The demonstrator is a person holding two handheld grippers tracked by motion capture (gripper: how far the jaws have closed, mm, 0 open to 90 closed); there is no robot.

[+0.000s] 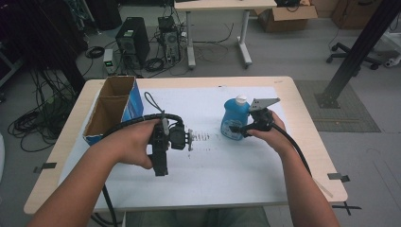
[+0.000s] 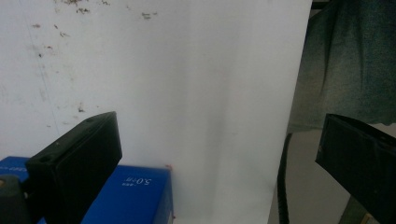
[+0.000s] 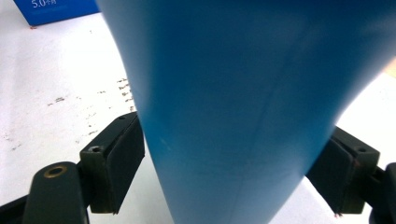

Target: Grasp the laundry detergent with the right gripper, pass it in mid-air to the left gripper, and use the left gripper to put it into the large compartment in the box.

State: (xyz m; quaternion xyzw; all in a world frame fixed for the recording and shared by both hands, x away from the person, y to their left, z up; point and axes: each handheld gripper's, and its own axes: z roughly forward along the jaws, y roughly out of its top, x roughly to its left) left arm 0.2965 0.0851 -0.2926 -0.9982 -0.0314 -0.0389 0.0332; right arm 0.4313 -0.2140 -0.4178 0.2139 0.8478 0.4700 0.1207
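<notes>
High view has my right gripper (image 1: 246, 126) reaching level across the bench (image 1: 283, 85), jaws clenched on the upright blue bottle (image 1: 234, 118) between them, cap up, while my left gripper (image 2: 219, 158) gapes empty.

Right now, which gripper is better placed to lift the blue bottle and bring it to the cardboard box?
The right gripper: its jaws already press both sides of the blue bottle. The left gripper is open over bare paper, holding nothing, nearer the cardboard box.

Smooth plastic bottle (image 3: 233, 93) (blue), matt paper sheet (image 1: 227, 161)
</notes>
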